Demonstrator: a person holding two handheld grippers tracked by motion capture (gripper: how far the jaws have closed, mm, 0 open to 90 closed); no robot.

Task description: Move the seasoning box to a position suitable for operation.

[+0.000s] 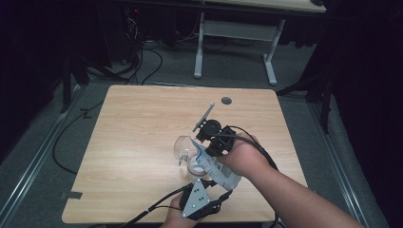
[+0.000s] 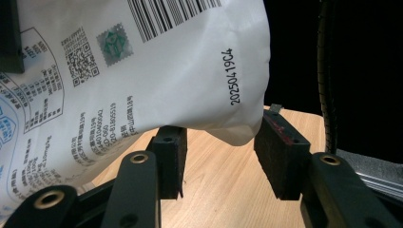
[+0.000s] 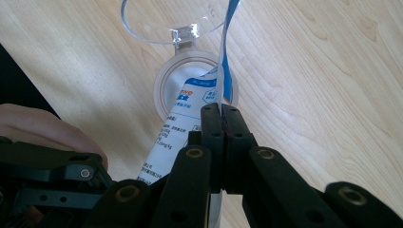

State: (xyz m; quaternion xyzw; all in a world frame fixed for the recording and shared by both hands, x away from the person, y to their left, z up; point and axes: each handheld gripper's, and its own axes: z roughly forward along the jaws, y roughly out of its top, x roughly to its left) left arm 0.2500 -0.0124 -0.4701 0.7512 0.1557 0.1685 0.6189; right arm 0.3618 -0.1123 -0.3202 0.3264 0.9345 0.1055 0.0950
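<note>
Gripping a white printed pouch (image 3: 187,123) by its edge, the right gripper (image 3: 221,114) has its jaws pressed together on the blue-trimmed film, seen edge-on rising ahead of the jaws. Just beyond the tips, a round white container (image 3: 164,83) sits on the wooden table (image 3: 323,71), its clear hinged lid (image 3: 161,21) flipped open farther ahead; pouch end hangs over the container mouth. Left gripper (image 2: 221,156) jaws stand apart, gripping nothing, the pouch (image 2: 157,61) just above and ahead of them, barcode and date code visible. High view: right gripper (image 1: 209,137) over the container (image 1: 196,166), left gripper (image 1: 209,197) near the table (image 1: 142,123) front edge, pouch (image 1: 221,173) between them
</note>
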